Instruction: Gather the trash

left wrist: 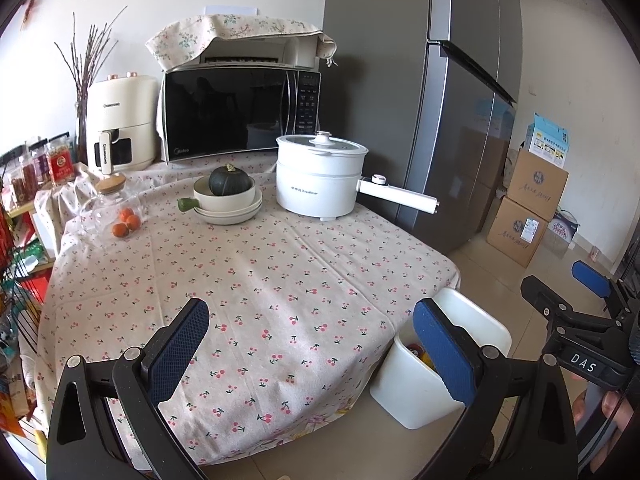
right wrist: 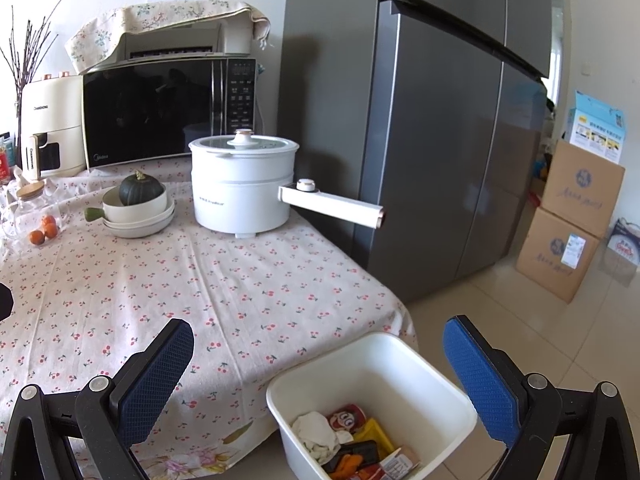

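Observation:
A white bin (right wrist: 404, 364) stands on the floor by the table's front right corner. It holds crumpled white paper (right wrist: 316, 434), a red wrapper with a cartoon face (right wrist: 347, 419) and other yellow, orange and black wrappers. My right gripper (right wrist: 318, 376) is open and empty above the bin and the table's corner. My left gripper (left wrist: 310, 344) is open and empty over the front of the table (left wrist: 256, 280), with the bin (left wrist: 404, 392) to its lower right. The right gripper (left wrist: 576, 300) also shows at the right edge of the left wrist view.
On the cherry-print tablecloth (right wrist: 160, 280) stand a white electric pot with a long handle (right wrist: 244, 184), stacked bowls holding a green squash (right wrist: 140, 204), oranges (right wrist: 44, 232), a glass jar (left wrist: 110, 204), a microwave (left wrist: 240, 112) and an air fryer (left wrist: 120, 124). A grey fridge (right wrist: 440, 120) and cardboard boxes (right wrist: 568, 220) stand to the right.

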### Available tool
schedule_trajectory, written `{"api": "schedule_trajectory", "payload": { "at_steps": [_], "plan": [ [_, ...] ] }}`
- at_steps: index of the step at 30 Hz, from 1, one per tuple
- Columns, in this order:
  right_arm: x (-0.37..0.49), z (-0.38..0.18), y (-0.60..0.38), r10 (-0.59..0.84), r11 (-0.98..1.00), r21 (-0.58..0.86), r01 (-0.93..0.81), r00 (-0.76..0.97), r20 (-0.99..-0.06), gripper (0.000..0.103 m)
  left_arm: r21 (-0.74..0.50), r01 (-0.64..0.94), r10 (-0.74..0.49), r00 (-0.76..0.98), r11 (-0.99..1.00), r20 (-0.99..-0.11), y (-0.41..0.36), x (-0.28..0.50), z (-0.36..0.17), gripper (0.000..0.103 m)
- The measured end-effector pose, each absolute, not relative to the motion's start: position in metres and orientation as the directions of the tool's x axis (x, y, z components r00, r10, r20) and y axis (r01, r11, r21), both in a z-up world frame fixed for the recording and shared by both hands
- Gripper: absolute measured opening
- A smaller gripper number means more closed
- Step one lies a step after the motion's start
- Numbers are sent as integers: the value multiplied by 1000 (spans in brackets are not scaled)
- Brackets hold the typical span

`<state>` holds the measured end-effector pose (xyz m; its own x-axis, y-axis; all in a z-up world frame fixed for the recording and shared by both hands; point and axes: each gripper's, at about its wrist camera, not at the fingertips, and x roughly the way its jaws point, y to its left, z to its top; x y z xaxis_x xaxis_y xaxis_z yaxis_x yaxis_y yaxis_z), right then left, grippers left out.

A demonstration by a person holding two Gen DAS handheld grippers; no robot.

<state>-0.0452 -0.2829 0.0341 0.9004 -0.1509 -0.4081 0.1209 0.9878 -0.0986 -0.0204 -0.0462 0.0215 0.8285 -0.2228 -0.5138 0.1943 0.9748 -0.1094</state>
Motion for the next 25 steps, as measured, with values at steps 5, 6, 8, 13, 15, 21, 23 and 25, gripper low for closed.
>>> {"api": "schedule_trajectory", "payload": {
  "at_steps": [5,6,8,13,15,21,23,25],
  "plan": [
    [-45,34,-282,-155,987,-100,125,902,-404,102,-114,192,-224,830,975,-510,-45,-22,23,103],
    [-45,34,-282,-155,987,-100,124,901,-405,102,-116,193,-225,831,974,-510,-45,-22,23,103],
    [-46,34,-282,-155,987,-102,124,901,-404,102,-120,193,-228,830,974,-509,-45,-22,24,103],
    [-46,34,-282,-155,987,-103,124,903,-400,102,-117,195,-227,834,974,-503,-46,-24,25,103],
    [-46,34,-282,-155,987,-102,124,903,-401,102,-114,195,-226,835,974,-501,-46,-25,25,103],
    [-47,34,-283,-157,987,-100,127,904,-397,102,-112,203,-232,831,973,-505,-48,-24,24,103],
    [-47,34,-282,-155,987,-99,126,904,-398,102,-119,212,-243,825,970,-511,-48,-24,23,103],
    [-46,33,-281,-152,988,-101,121,903,-402,102,-129,222,-256,813,967,-523,-48,-22,23,103]
  ]
}}
